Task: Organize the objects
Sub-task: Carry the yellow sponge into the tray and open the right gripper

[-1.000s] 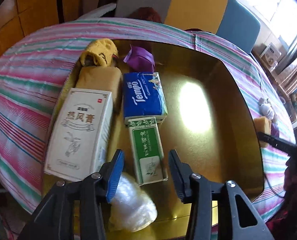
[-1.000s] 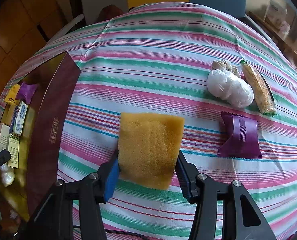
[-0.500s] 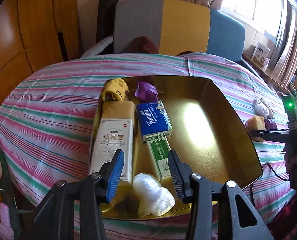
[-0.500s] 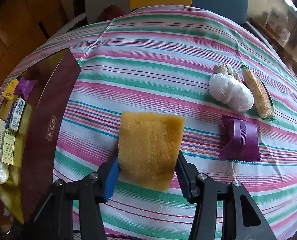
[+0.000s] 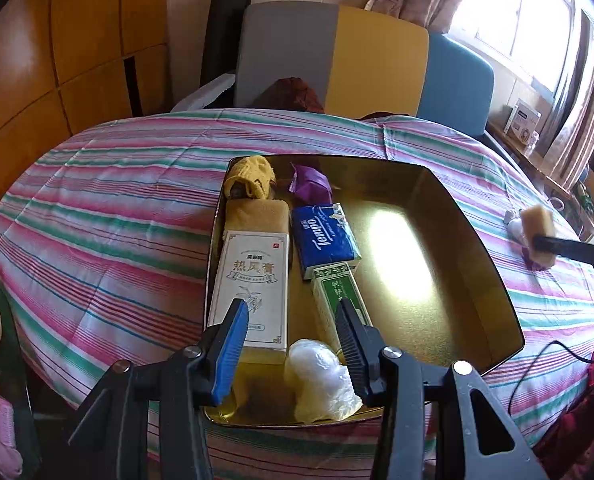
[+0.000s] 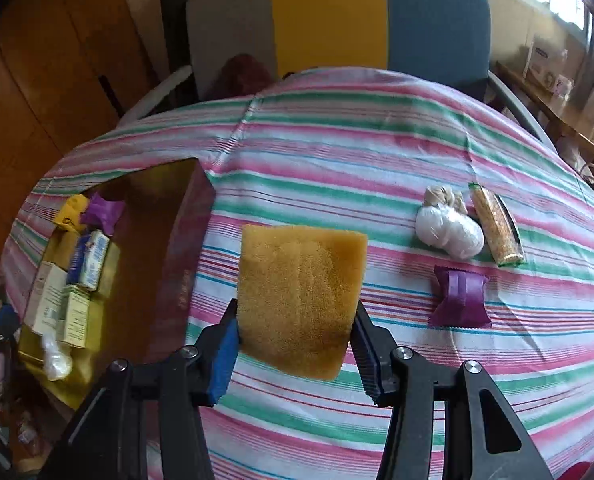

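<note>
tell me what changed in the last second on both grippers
The left gripper pulled up and back from the gold tray, jaws open and empty, so the white bag it was over now sits between its fingers in view. The right gripper lifted the yellow sponge off the striped cloth. Tray contents stayed put.

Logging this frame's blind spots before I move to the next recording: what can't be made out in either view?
- Left wrist view: the green box has its near end behind the left gripper; its print is too small to read.
- Left wrist view: the right gripper is cut off by the edge, its jaws largely hidden by the sponge.
- Right wrist view: the tray contents are blurred, labels unreadable.
- Right wrist view: the sponge hides the cloth beneath.
</note>
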The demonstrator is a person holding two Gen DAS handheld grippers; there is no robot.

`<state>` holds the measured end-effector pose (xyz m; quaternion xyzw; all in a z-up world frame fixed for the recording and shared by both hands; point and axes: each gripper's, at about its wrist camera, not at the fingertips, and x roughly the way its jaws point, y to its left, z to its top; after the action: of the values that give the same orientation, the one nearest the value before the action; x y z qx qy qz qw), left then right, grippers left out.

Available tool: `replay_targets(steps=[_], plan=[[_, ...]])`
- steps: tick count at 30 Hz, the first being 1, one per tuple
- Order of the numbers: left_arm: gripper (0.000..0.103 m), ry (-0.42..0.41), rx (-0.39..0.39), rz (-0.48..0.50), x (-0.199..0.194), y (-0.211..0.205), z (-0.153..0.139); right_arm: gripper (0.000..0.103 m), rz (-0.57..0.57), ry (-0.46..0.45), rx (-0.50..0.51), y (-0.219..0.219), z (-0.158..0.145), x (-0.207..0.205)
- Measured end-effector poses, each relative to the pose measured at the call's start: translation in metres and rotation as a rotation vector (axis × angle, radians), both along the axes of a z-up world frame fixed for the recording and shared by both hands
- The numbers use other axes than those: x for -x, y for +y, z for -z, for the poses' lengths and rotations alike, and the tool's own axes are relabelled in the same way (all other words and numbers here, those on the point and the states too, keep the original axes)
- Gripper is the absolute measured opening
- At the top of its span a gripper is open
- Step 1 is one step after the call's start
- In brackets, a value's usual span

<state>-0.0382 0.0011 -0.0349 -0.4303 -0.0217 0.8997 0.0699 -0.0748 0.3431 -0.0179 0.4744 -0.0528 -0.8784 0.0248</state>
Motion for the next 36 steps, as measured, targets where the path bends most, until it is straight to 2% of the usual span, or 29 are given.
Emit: replay_targets(steps=[4, 7, 11, 16, 19, 22, 24, 30, 36], plan=[[0.046, 0.008, -0.012, -0.028, -0.001, -0.013, -0.001, 0.052, -0.132, 0.067, 0.01, -0.052, -0.029, -0.015], [0.046, 0.014, -0.017, -0.051, -0.003, -0.023, -0.002, 0.052, -0.252, 0.07, 0.021, -0.1, -0.031, -0.023], [0.046, 0.007, -0.023, -0.075, -0.005, -0.035, 0.001, 0.052, -0.388, 0.003, 0.01, -0.161, -0.005, -0.022], [0.046, -0.006, -0.031, -0.088, -0.007, -0.044, 0.006, 0.055, -0.462, -0.15, 0.018, -0.205, 0.048, -0.014], [0.046, -0.017, -0.034, -0.085, -0.005, -0.044, 0.009, 0.056, -0.476, -0.194, 0.084, -0.215, 0.064, -0.011], [0.046, -0.019, -0.032, -0.08, -0.006, -0.043, 0.01, 0.061, -0.473, -0.2, 0.14, -0.217, 0.072, -0.011], [0.046, -0.017, -0.027, -0.078, -0.007, -0.042, 0.01, 0.069, -0.47, -0.201, 0.173, -0.216, 0.074, -0.011], [0.046, -0.013, -0.019, -0.065, -0.008, -0.036, 0.008, 0.083, -0.449, -0.165, 0.18, -0.204, 0.062, -0.015], [0.046, 0.004, -0.003, -0.043, -0.012, -0.028, 0.004, 0.086, -0.412, -0.121, 0.163, -0.19, 0.045, -0.019]])
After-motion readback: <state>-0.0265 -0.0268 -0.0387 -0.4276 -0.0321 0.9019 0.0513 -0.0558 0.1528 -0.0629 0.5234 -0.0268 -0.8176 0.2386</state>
